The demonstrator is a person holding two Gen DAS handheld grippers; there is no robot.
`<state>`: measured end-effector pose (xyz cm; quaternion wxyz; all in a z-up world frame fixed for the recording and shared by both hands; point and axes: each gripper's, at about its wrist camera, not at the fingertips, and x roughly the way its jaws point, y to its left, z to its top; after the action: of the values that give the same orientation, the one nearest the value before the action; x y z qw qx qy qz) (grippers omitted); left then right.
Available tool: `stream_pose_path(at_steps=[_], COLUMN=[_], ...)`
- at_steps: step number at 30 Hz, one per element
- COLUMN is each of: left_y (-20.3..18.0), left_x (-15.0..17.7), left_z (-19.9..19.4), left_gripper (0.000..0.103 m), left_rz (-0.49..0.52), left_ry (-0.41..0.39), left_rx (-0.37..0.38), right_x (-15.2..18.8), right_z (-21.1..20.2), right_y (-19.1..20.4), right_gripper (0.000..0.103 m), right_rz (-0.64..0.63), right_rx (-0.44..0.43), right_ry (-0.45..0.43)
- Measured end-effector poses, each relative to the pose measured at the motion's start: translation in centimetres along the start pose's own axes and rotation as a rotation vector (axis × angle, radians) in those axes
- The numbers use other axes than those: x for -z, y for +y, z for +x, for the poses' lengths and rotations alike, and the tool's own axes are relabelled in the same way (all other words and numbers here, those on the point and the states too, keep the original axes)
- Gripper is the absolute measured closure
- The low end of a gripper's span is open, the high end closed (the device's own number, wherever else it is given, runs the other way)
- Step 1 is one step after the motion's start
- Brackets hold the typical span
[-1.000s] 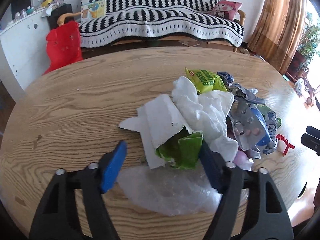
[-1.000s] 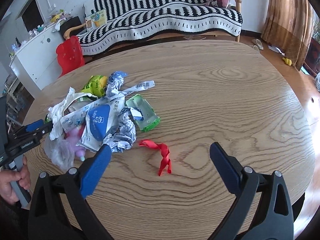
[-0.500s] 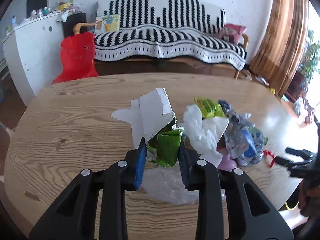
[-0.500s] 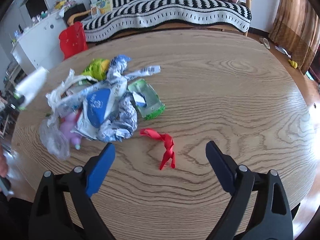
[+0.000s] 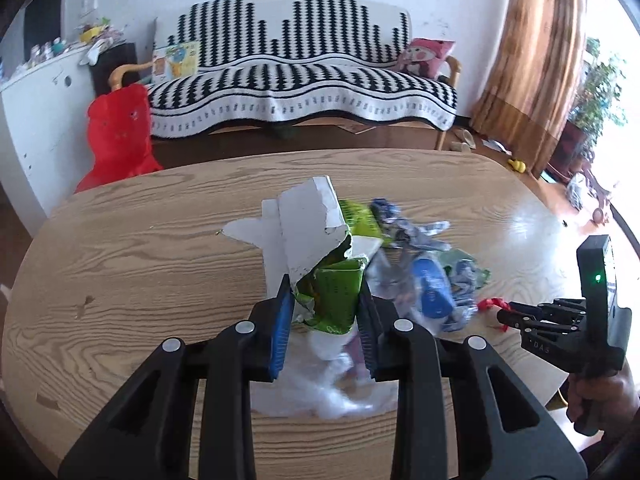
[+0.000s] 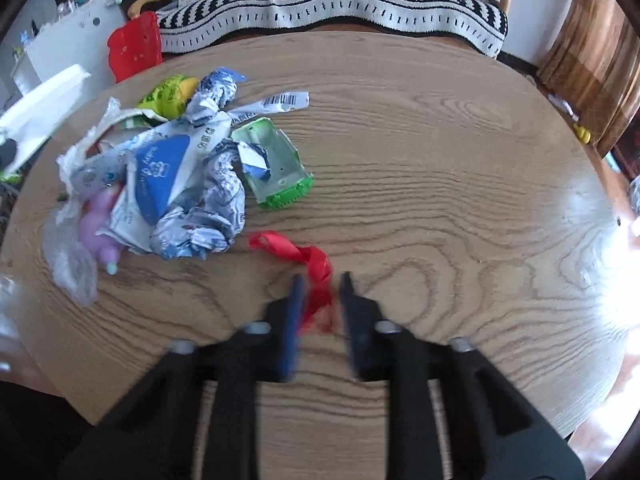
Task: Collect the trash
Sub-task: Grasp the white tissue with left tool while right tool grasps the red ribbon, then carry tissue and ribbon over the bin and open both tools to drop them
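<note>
My left gripper (image 5: 325,312) is shut on a green and white torn carton (image 5: 328,280) and holds it lifted above the table, with white paper (image 5: 304,224) rising from it. A heap of trash (image 6: 172,176) lies on the table's left part: silver and blue wrappers, a yellow-green packet (image 6: 170,96), a clear bag (image 6: 70,260), a green plastic tray (image 6: 276,168). My right gripper (image 6: 320,288) has its fingers closed in around a red ribbon (image 6: 308,264) at the table's near side. It also shows in the left wrist view (image 5: 516,316).
The round wooden table (image 6: 440,160) stands before a striped sofa (image 5: 304,80). A red chair (image 5: 116,136) is by the table's far left edge. A white cabinet (image 5: 36,100) is on the left, curtains (image 5: 528,52) on the right.
My left gripper closed on the green carton and lifted it off the heap. My right gripper moved down over the red ribbon and closed from wide open.
</note>
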<state>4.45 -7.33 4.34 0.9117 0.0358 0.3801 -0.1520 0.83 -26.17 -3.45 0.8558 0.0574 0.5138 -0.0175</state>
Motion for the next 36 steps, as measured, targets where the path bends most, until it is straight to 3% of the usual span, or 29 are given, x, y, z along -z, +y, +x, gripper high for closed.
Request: stream_pose_path(at_steps=[7, 12, 18, 28, 36], left_y=[-5.7, -12.0, -22.2, -39.8, -49.9], left_x=[-0.7, -0.6, 0.9, 7.8, 14.9], left_z=[0.1, 0.3, 0.4, 0.0, 1.6], left_gripper=[0.074, 0.074, 0.074, 0.074, 0.074], left_rz=[0.055, 0.123, 0.232, 0.464, 0.639], left_ry=[-0.010, -0.008, 0.010, 0.083, 0.219], left_rx=[0.078, 0.155, 0.276, 0.505, 0.651], right_x=[2.2, 5.3, 11.7, 24.7, 30.3], right_z=[-4.9, -8.6, -12.7, -16.2, -15.1], right_y=[-3.9, -10.5, -20.3, -34.8, -39.8], right_gripper=[0.090, 0.090, 0.091, 0.091, 0.091], right_rz=[0.052, 0.160, 0.328, 0.626, 0.744], right_rx=[0.014, 0.069, 0.163, 0.304, 0.310], right_ry=[-0.079, -0.122, -0.141, -0.095, -0.018])
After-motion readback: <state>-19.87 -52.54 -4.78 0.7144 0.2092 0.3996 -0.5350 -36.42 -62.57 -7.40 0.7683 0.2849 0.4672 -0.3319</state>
